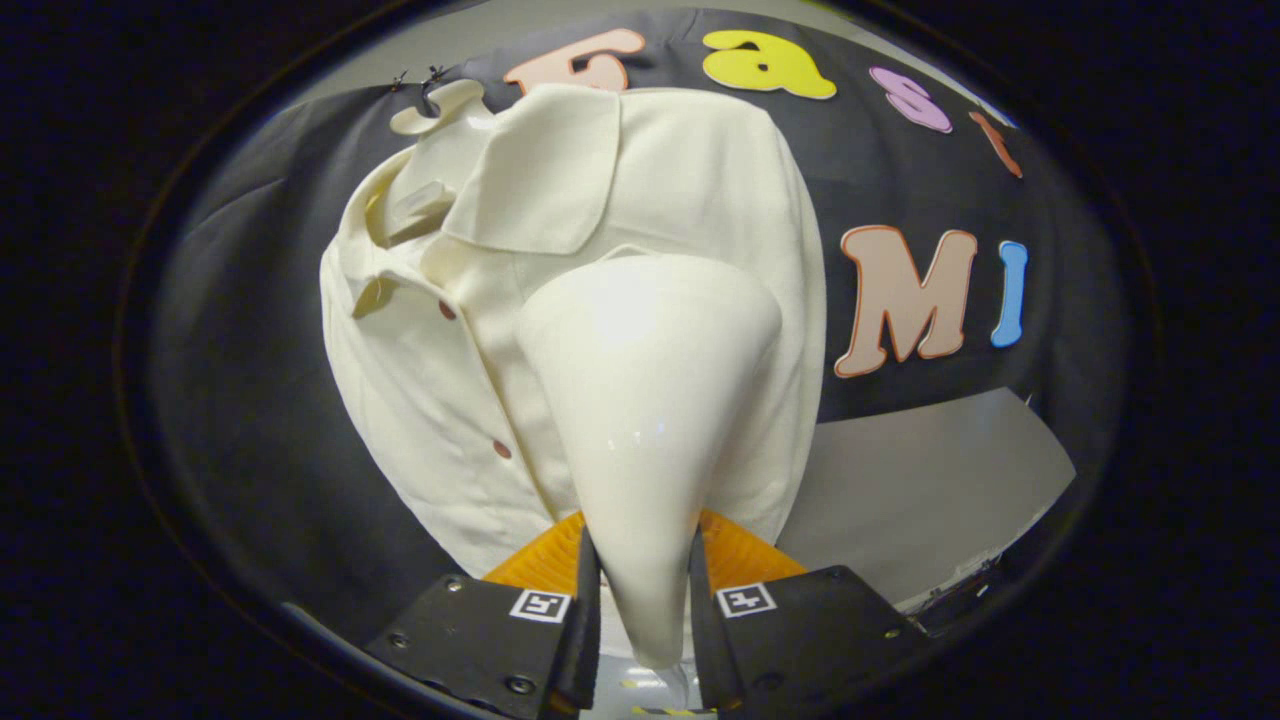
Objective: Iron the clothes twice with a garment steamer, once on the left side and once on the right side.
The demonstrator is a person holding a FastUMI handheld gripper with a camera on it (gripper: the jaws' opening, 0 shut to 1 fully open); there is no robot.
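Item 1: your gripper, black fingers with square markers, jaws narrowed and clamped on the slim handle end of the garment steamer; both fingers press its sides.

Item 2: the garment steamer, glossy cream cone, widening away from your fingers, its broad head up against the shirt front, to one side of the button placket.

Item 3: the shirt, cream, collared, with small reddish buttons; you have it hanging on a hanger against the dark cloth wall, just beyond the steamer.

Item 4: an orange ribbed piece, showing either side of the handle, just ahead of your fingers.

Item 5: a grey surface, below the wall, beside the shirt's hem.
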